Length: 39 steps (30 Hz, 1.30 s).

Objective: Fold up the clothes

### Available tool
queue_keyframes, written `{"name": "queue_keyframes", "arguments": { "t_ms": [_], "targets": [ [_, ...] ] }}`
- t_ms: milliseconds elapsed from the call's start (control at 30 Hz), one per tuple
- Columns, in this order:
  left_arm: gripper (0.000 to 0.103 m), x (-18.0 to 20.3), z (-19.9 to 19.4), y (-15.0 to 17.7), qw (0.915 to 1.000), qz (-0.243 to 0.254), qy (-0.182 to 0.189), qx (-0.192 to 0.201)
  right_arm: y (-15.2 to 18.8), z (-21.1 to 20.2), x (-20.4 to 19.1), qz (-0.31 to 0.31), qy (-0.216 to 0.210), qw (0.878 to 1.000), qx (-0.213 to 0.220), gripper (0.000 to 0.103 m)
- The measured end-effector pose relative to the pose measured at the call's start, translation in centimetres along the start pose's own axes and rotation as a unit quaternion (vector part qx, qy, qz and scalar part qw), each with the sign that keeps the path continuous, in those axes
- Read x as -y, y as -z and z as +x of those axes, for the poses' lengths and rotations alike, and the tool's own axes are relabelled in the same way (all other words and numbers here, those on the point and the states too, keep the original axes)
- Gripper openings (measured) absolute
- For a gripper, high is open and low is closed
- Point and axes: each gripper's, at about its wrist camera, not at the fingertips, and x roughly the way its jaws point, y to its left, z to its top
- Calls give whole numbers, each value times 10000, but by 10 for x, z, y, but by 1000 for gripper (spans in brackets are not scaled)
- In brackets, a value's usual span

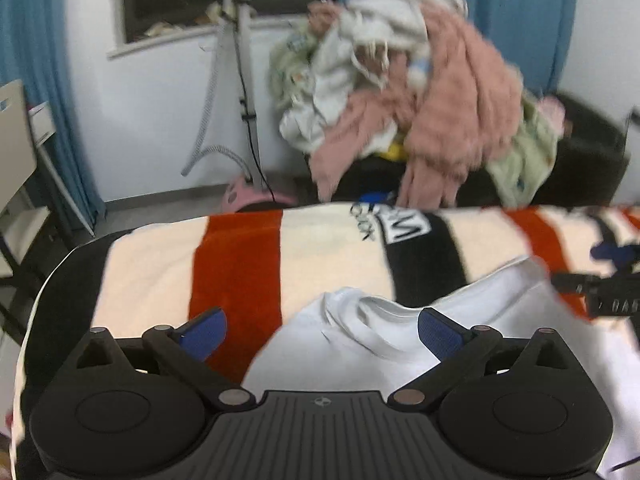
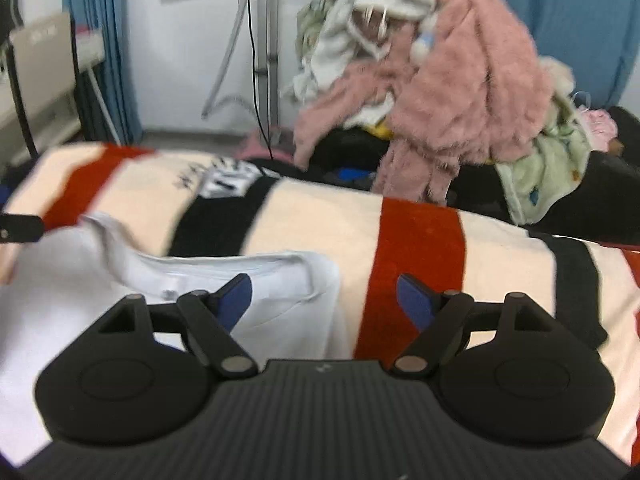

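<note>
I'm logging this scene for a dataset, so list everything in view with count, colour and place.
white T-shirt: 1, white, lying on the striped blanket, collar toward the far edge
striped blanket: 1, cream with red and black stripes, covering the work surface
clothes pile: 1 heap, pink fluffy, white and pale green pieces, behind the blanket on dark furniture
curtains: blue, either side of the window
stand with hose: 1, pale grey, against the white wall
chair: 1, beige and black, far left
left gripper: 1, black with blue fingers, open above the T-shirt's edge
right gripper: 1, black with blue fingers, open above the T-shirt's other side
</note>
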Motion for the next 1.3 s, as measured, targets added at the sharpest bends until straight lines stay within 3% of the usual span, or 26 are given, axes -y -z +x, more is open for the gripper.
{"name": "queue_keyframes", "arguments": {
  "t_ms": [67,200,433,700,800,900,1100,1200,1300],
  "targets": [
    [103,3,-38,8,9998,-116,15,186,14,-41,-9,118,-10,9995,290,81],
    [103,13,-156,44,9978,-377,-55,545,53,-134,-22,394,-134,9965,727,81],
    [103,24,-333,135,9943,-767,-178,723,130,-281,-37,888,-142,9886,1205,81],
    [103,30,-466,197,9861,-1250,-503,976,172,-369,-57,1045,-42,9782,1794,81],
    [103,24,-477,209,9807,-1619,-583,931,184,-383,-59,1373,-267,9711,1935,82],
    [102,17,-470,213,9746,-2084,-610,551,205,-385,-62,1538,-446,9664,2010,82],
    [102,3,-441,221,9614,-2631,-517,615,234,-369,-60,1844,-661,9624,1881,82],
    [94,-11,-403,229,9470,-3137,-421,548,243,-354,-59,1926,-759,9589,1942,82],
    [89,-30,-368,241,9267,-3706,-178,594,255,-327,-60,1918,-756,9610,1845,82]
  ]
}}
